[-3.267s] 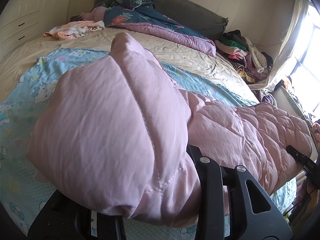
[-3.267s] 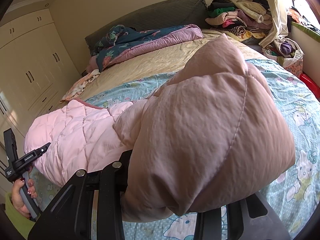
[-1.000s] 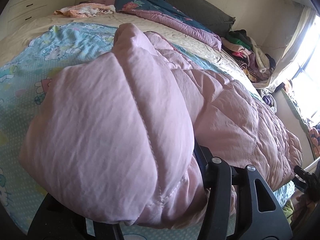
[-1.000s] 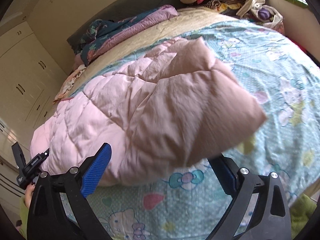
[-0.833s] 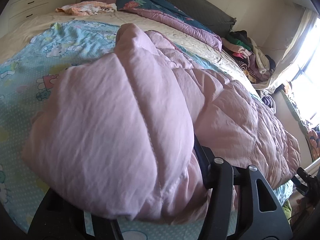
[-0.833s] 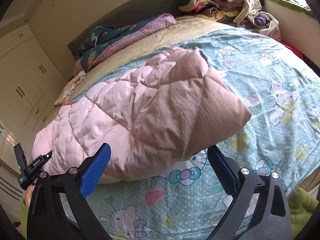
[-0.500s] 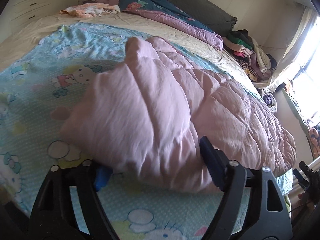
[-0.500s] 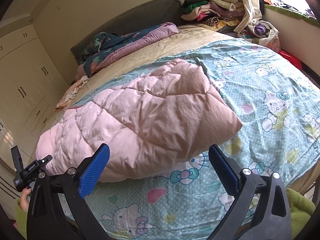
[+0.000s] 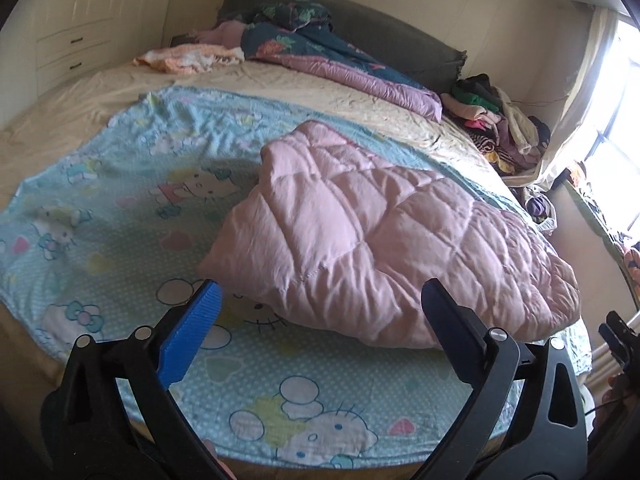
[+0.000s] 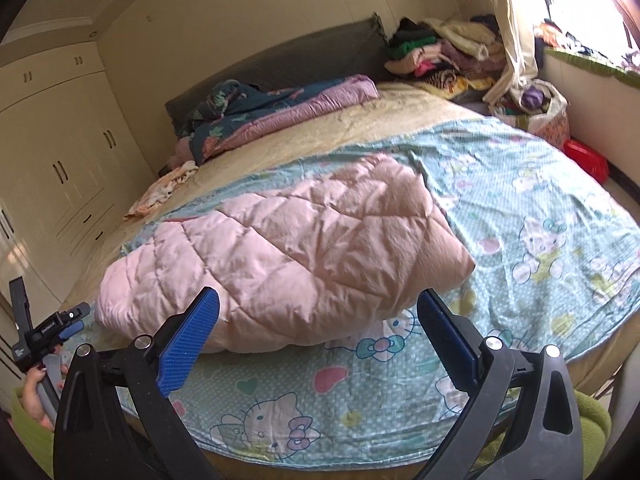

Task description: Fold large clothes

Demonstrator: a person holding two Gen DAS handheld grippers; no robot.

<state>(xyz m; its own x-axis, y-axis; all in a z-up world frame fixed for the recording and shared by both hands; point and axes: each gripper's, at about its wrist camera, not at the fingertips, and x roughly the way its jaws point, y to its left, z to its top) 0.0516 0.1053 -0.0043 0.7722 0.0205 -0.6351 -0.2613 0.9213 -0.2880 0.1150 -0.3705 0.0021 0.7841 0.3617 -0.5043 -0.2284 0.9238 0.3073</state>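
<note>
A pink quilted garment (image 9: 384,240) (image 10: 288,248) lies folded over on the light blue cartoon-print sheet (image 9: 120,200) (image 10: 540,220) near the bed's front edge. My left gripper (image 9: 320,300) hovers just in front of its left end; its jaws are opening, wide apart, with nothing pressed between them. My right gripper (image 10: 318,304) stands open in front of the garment's near edge, its blue pads (image 10: 188,336) clear of the fabric. In the right wrist view, the left gripper (image 10: 52,328) shows at far left, held by a hand (image 10: 34,392).
A dark floral and purple duvet (image 9: 320,52) (image 10: 280,108) lies bunched at the grey headboard (image 10: 288,60). An orange-white cloth (image 9: 188,58) rests near it. A clothes pile (image 10: 448,56) sits at the bed's far right corner. Cream wardrobes (image 10: 52,152) line the left wall. A red box (image 10: 586,156) is on the floor.
Both grippers let go of the pink garment, which dropped folded onto the sheet. Both hands then pulled back and up, away from it; the left jaws widened last.
</note>
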